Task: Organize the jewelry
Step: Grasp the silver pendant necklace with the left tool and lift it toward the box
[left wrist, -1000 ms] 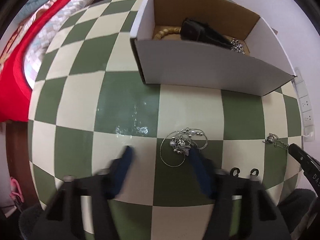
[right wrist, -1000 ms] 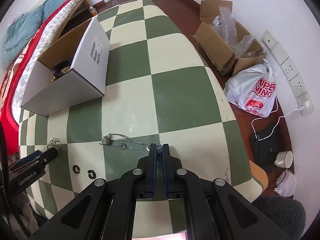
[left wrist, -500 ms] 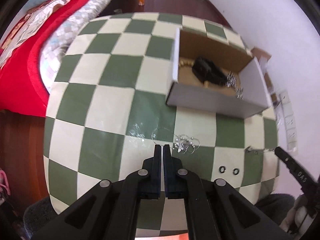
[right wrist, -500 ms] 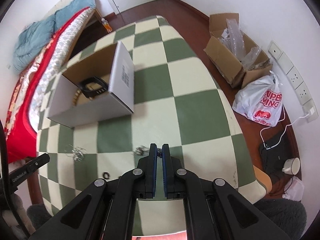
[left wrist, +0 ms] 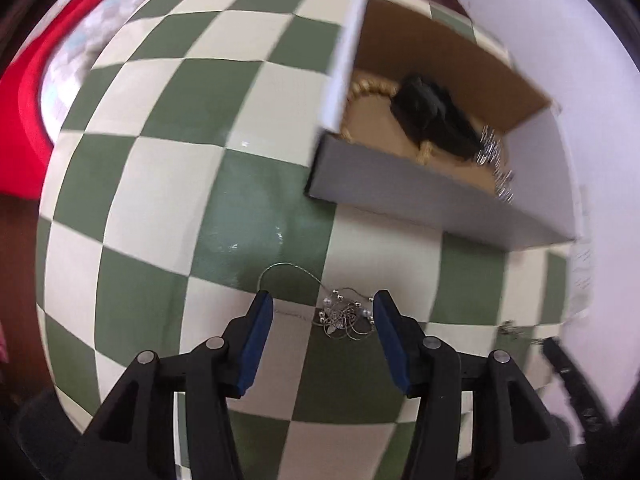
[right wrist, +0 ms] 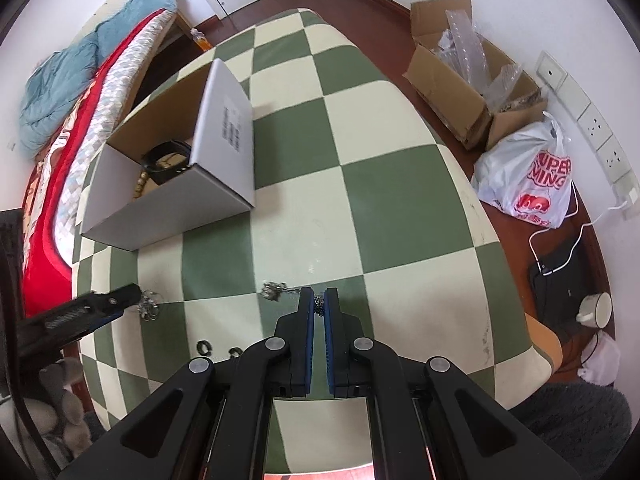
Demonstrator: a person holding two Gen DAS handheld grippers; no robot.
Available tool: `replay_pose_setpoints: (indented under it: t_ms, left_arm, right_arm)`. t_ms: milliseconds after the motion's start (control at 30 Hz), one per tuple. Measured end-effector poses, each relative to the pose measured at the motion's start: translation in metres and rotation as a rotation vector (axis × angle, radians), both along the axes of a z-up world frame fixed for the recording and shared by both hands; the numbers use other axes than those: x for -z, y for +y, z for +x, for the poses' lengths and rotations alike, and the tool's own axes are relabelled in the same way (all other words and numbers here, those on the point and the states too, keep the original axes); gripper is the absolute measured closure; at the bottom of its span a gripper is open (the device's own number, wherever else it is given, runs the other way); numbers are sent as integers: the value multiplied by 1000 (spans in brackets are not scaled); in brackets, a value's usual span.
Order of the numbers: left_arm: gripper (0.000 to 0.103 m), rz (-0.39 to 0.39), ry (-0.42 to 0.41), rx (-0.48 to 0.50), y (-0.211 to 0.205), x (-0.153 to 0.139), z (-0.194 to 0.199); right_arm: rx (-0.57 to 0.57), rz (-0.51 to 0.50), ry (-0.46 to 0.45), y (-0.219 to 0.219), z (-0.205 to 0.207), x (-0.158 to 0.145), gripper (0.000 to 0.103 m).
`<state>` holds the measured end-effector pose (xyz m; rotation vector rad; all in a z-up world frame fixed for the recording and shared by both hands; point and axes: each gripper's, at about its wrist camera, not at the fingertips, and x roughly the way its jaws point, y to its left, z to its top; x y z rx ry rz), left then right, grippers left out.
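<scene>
Left claw [left wrist: 323, 312] gapes wide around the beaded wire bracelet [left wrist: 344, 316] on the checkered surface [left wrist: 248, 216] — springy, tangle-prone, so pinch the bead cluster. Right claw [right wrist: 319, 308] is pinched on a limp chain necklace [right wrist: 276, 290] — it'll dangle.

On the checked table [right wrist: 400, 208] stands one open box [right wrist: 168, 204]. Inside it lie three things — one black band [left wrist: 434, 114], one string of tan beads [left wrist: 370, 88] and one silvery cluster [left wrist: 494, 156]. Loose on the table are one wire necklace with pearls [left wrist: 344, 314], one chain [right wrist: 276, 290] and two small black rings [right wrist: 205, 347]. Two grippers show — the left gripper [left wrist: 323, 306] and the right gripper [right wrist: 319, 300]. On the floor sit one cardboard box [right wrist: 452, 80], one plastic bag [right wrist: 528, 176] and one cup [right wrist: 596, 308].
</scene>
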<state>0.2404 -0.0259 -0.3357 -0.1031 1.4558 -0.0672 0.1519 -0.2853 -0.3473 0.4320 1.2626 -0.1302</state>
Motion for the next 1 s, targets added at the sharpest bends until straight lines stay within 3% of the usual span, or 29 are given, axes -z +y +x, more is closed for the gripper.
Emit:
replay_pose_setpoints:
  t_ms: [67,133,167,200,233,433,733,1000]
  left_arm:
    - [54,69,-28,41,-11,1,-1]
    - [55,82,-40,61,-18,1,-2]
    - [64,93,-51,74,-21,1,-3]
    - [91,105,-64,85,-23,0,-4]
    - [101,105,-73,96,-24,-1,-4]
    - [101,26,-96,50,-11,-20,-7]
    - [101,-87,-178,-1,26,-86,-18]
    - [101,-100,-252,4,30,-125,-22]
  right_arm:
    - [6,1,3,-2,1,1,98]
    - [8,-3,3,-4,2,1,98]
    - [9,-2,3,-5,2,1,98]
    - [10,-2,2,-5,3,0,98]
    - [11,-3,0,-5,3,0,98]
    - [12,4,-25,-6,3,-10,98]
    - [18,27,-64,-12,-5,-31,98]
    - [-24,35,-119,-5,-4,-70,98]
